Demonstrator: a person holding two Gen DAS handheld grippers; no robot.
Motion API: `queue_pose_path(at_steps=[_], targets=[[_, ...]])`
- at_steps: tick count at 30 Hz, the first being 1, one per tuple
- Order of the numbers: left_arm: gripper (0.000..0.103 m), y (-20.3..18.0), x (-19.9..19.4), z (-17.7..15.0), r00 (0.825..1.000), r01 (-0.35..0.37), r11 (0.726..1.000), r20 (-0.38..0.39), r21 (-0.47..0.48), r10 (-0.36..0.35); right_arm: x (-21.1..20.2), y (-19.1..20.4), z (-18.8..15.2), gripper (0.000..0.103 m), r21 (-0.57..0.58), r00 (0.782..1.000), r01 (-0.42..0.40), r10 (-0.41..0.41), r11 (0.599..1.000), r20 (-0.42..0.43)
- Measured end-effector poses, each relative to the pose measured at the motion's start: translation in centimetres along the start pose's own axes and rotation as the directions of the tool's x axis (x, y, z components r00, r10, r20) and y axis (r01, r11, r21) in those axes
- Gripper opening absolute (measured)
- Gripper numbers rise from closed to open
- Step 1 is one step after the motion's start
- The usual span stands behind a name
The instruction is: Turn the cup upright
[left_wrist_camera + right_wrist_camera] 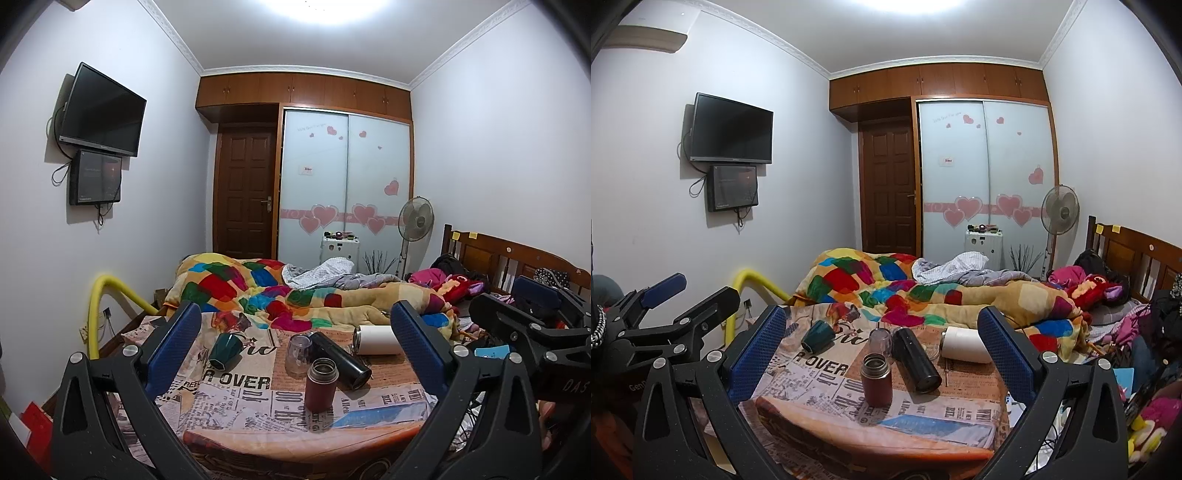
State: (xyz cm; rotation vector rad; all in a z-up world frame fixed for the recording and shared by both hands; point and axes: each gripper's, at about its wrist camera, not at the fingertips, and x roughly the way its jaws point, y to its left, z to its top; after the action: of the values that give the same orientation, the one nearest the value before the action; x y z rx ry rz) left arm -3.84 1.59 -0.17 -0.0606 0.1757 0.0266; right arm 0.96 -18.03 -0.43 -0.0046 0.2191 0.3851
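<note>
A small table (pixel 229 406) with a newspaper-print cloth holds several cups. A brown-red flask (pixel 320 386) stands upright, mouth open. A black flask (pixel 341 360) lies on its side behind it. A clear glass (pixel 298 354) stands mouth down. A dark green cup (pixel 225 350) lies tipped at the left. A white cup (pixel 376 339) lies on its side at the right. The same things show in the right wrist view: brown flask (pixel 876 380), black flask (pixel 916 360), glass (pixel 880 341), green cup (pixel 817 335), white cup (pixel 964 344). My left gripper (pixel 295 354) and right gripper (pixel 882 350) are open, empty, held before the table.
A bed with a colourful quilt (pixel 280 291) lies right behind the table. A yellow pipe (pixel 99 306) rises at the left. The right gripper (pixel 532 317) shows at the right edge of the left view. The left gripper (pixel 665 310) shows at the left of the right view.
</note>
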Motion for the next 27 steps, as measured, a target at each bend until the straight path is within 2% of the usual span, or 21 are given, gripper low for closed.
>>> queue_pose_path(at_steps=[27], targets=[[0.103,0.55,0.44,-0.20,1.000,0.011,1.000,-0.017,-0.009,-0.011,-0.02,0.40,0.27,0.103,-0.004,1.000,0.020,-0.020,1.000,-0.004]])
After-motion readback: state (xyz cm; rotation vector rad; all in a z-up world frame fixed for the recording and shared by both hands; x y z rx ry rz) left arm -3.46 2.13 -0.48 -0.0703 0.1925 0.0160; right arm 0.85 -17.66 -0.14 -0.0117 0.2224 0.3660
